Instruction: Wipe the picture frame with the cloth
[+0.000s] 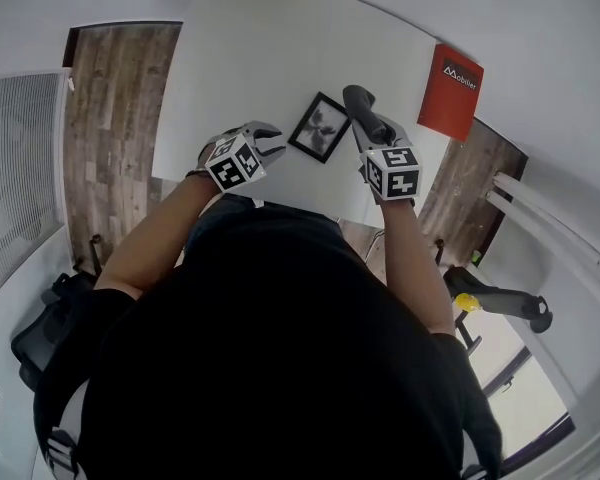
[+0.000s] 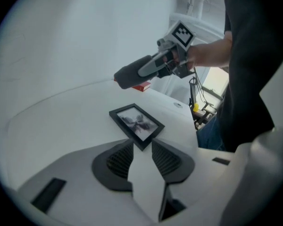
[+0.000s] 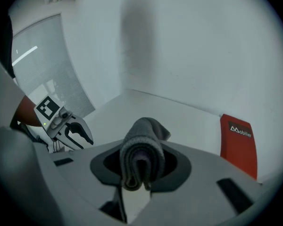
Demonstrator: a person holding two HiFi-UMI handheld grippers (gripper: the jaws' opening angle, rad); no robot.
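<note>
A black picture frame (image 1: 319,126) with a dark print lies flat on the white table (image 1: 270,58). In the left gripper view the frame (image 2: 136,122) lies just beyond my jaws. My left gripper (image 1: 270,149) hovers to the frame's left with its jaws apart and nothing between them; seen from its own camera, the left gripper (image 2: 141,145) lines up with the frame's near corner. My right gripper (image 1: 373,128) is shut on a rolled grey cloth (image 1: 364,110) and hangs above the frame's right side. That cloth (image 3: 141,149) sticks out past the jaws.
A red board (image 1: 450,90) with white print leans at the table's far right. The table's near edge runs just under both grippers. Wooden floor (image 1: 110,118) shows to the left, and a yellow-and-black handle (image 1: 500,303) to the right.
</note>
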